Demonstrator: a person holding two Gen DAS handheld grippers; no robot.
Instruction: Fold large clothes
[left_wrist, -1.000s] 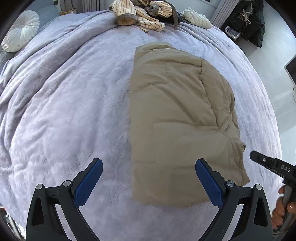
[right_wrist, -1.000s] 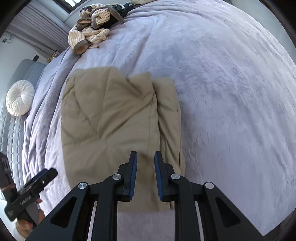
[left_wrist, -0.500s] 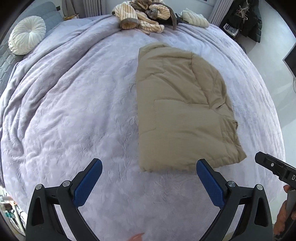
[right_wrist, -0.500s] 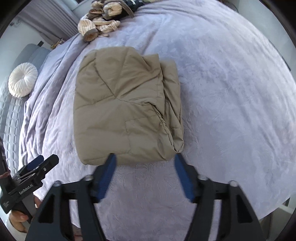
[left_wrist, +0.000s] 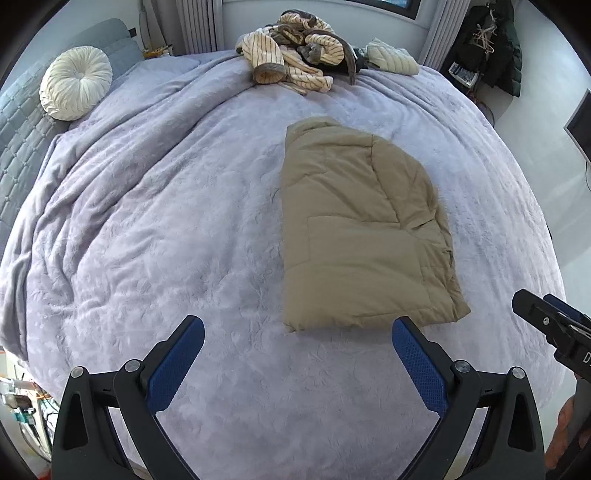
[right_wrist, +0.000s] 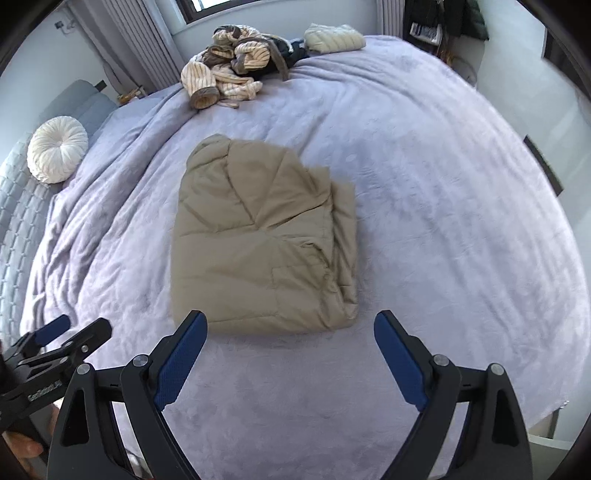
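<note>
Tan padded jacket lies folded ahead of both tools, untouched. Left tool stands wide and empty; right tool is opening, nothing between; better lift both clear without catching the near edge.

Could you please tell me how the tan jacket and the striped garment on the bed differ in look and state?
The tan jacket is plain and lies folded into a flat, compact block in the middle of the bed; the striped garment is cream with thin stripes and lies crumpled in a heap near the far edge. Both rest on the lilac bedspread, untouched by either gripper.
</note>
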